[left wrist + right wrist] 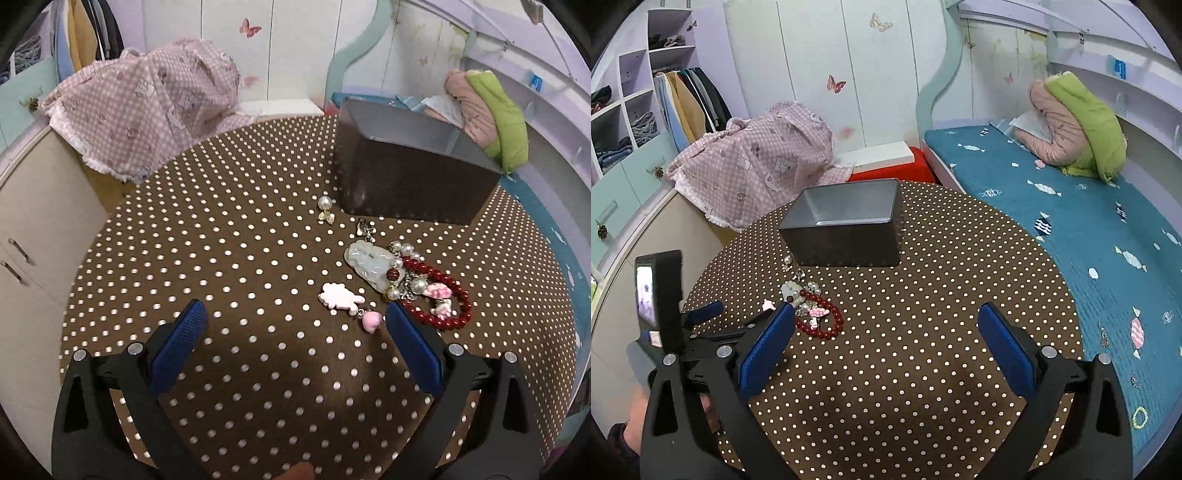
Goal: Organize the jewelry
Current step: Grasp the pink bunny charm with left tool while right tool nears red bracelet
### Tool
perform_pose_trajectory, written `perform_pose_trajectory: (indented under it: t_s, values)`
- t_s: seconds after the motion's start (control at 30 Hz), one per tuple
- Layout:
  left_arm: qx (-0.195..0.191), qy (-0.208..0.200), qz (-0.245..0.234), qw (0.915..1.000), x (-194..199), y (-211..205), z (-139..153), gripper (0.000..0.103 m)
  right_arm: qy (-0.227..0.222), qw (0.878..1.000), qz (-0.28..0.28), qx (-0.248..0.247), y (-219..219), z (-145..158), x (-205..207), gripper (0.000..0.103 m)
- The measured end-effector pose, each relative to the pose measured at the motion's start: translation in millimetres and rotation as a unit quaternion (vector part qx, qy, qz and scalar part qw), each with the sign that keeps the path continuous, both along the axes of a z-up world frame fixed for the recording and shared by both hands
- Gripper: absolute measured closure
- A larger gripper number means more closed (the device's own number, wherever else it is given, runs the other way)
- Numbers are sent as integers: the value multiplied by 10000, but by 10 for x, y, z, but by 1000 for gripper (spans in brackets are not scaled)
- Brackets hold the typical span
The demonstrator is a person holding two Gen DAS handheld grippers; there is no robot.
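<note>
Both sets of jaws spread wide, nothing held. Left gripper (pixel 295 325) low over the dotted table (pixel 229 258), its right pad just beside the jewelry at right of centre in the left view. Right gripper (pixel 886 325) above bare cloth, pile off to its left.

Jewelry heaped together: red bracelet (pixel 443 291), jade pendant (pixel 369 267), pearl strand (pixel 404 251) tangled over both, pink charm (pixel 341 301) nearest the left pads. Pearl earring (pixel 325 208) apart, close to the tin's corner. Tin (pixel 846 218) open, seemingly empty, upper centre in the right view.

Probably best to start with the pink charm: loose at the pile's edge, flat, so pads down to the cloth and closing across its narrow width. Trailing pink bead likely to swing; slow lift, then over the tin's rim before release. Bracelet and pearls interlaced, so pulling one likely drags the others.

Around: pink checked cloth (pixel 147 103) at upper left, blue bed (pixel 1089 236) at right with a green-and-pink bundle (pixel 1075 129). Nothing between pile and tin except a small silver clasp (pixel 364 227).
</note>
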State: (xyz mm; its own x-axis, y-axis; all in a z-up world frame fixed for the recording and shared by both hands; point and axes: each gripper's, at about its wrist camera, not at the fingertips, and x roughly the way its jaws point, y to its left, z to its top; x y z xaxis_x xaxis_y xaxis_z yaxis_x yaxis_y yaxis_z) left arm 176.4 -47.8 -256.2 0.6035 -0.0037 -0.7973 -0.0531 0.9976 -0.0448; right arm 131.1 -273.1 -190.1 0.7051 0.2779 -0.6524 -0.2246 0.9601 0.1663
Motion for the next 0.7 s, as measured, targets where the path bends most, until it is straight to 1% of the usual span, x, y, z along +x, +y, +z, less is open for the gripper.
perform_pose_trajectory:
  t_s: [0.03,0.07,0.1,0.13,0.17,0.23,0.27,0.3,0.33,0.37,0.4,0.43,0.47,0.53,0.63,0.7]
  values:
    - [-6,68,-27,10000,28,-10,-19,12,22,10000,17,1,7,-15,14,8]
    - [62,51,-47,10000,38,-26,-18,18,52,10000,42,5,12,-35,32,8]
    - [122,22,-69,9999,44,-46,-13,30,79,9999,62,2,22,-50,60,8]
    - [195,12,-117,9997,42,-61,-13,36,115,9999,75,-11,29,-81,82,8]
    - [192,-9,-195,9996,36,-68,-11,40,150,9999,84,-22,35,-107,100,8]
    - [195,-51,-325,9993,21,-68,-1,62,273,9995,137,-46,62,-188,159,8]
    - [180,-62,-376,9991,13,-50,1,67,319,9993,168,-61,77,-228,184,8]
    - [147,-72,-430,9989,8,-22,5,79,401,9988,243,-123,112,-285,222,8]
    - [106,-67,-457,9989,4,13,8,88,448,9983,309,-185,148,-330,250,8]
    - [7,-54,-491,9988,4,66,11,91,469,9979,364,-242,184,-371,276,8]
    - [-79,-46,-521,9986,-3,116,23,91,494,9973,444,-313,231,-422,316,9]
    - [-189,-50,-551,9983,-10,163,28,91,531,9964,542,-391,286,-461,356,14]
    - [-202,-58,-568,9982,-20,190,33,91,565,9952,632,-481,345,-493,396,18]
    - [-166,-93,-611,9980,-62,232,36,91,619,9933,746,-633,427,-549,467,38]
    - [-186,-111,-605,9979,-142,275,39,91,783,9894,927,-794,533,-651,573,49]
    - [-181,-132,-587,9980,-193,297,46,91,869,9863,1100,-864,610,-688,611,53]
